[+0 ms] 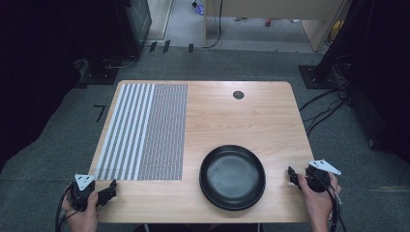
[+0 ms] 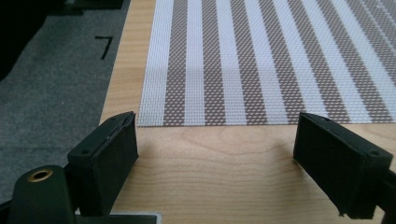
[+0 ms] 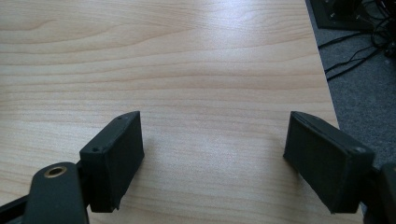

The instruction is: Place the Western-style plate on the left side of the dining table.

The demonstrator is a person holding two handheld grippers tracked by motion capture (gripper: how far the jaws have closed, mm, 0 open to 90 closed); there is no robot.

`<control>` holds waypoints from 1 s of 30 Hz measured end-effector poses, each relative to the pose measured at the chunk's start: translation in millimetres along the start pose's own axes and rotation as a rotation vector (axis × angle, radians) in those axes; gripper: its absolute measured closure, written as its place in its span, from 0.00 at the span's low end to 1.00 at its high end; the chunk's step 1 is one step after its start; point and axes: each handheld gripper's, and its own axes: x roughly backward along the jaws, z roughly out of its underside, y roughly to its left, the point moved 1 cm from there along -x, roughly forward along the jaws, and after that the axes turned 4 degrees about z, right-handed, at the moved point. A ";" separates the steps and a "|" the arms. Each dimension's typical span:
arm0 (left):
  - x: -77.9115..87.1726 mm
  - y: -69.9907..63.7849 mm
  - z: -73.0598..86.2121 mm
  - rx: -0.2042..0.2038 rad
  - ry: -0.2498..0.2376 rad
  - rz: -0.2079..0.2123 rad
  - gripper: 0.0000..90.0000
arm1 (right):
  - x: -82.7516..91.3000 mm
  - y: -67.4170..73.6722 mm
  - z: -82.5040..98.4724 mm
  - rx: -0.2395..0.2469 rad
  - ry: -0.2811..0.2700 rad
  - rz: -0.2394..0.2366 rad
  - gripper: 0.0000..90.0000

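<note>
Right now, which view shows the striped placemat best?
The high view: the whole placemat lies flat on the left half of the table, with wide stripes on its left part and fine ones on its right. The left gripper view gives a close look at its near edge and weave. The right gripper view faces bare tabletop.

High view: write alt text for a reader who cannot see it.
A round black plate lies near the front edge of a light wooden table, with a brown-and-white striped woven placemat to its left. A left gripper and a right gripper, each held in a hand, sit at the front corners with jaws open, holding nothing.
</note>
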 end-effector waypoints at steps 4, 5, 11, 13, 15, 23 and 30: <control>2.4 -4.6 -3.1 -0.010 -0.011 0.004 0.11 | -0.4 -0.1 -0.1 0.003 0.001 -0.001 0.20; 3.7 -7.0 -4.3 -0.020 -0.018 0.001 0.11 | -0.5 0.0 -0.1 0.005 0.003 -0.001 0.18; 7.9 -15.4 -10.8 -0.006 -0.053 0.013 0.11 | -0.6 0.1 -0.1 0.006 0.004 -0.002 0.18; 6.8 -24.6 -14.2 -0.012 -0.059 0.028 0.11 | -0.7 0.3 -0.2 0.006 0.004 -0.002 0.17; 6.3 -36.5 -18.1 -0.043 -0.062 0.046 0.10 | -0.9 0.4 -0.2 0.008 0.005 -0.003 0.17; 5.1 -63.4 -34.2 -0.061 -0.079 0.112 0.10 | -0.8 1.2 -0.1 0.001 0.006 0.003 0.17; 5.5 -87.7 -53.8 -0.091 -0.111 0.102 0.10 | -0.7 2.1 0.0 -0.007 0.008 0.011 0.16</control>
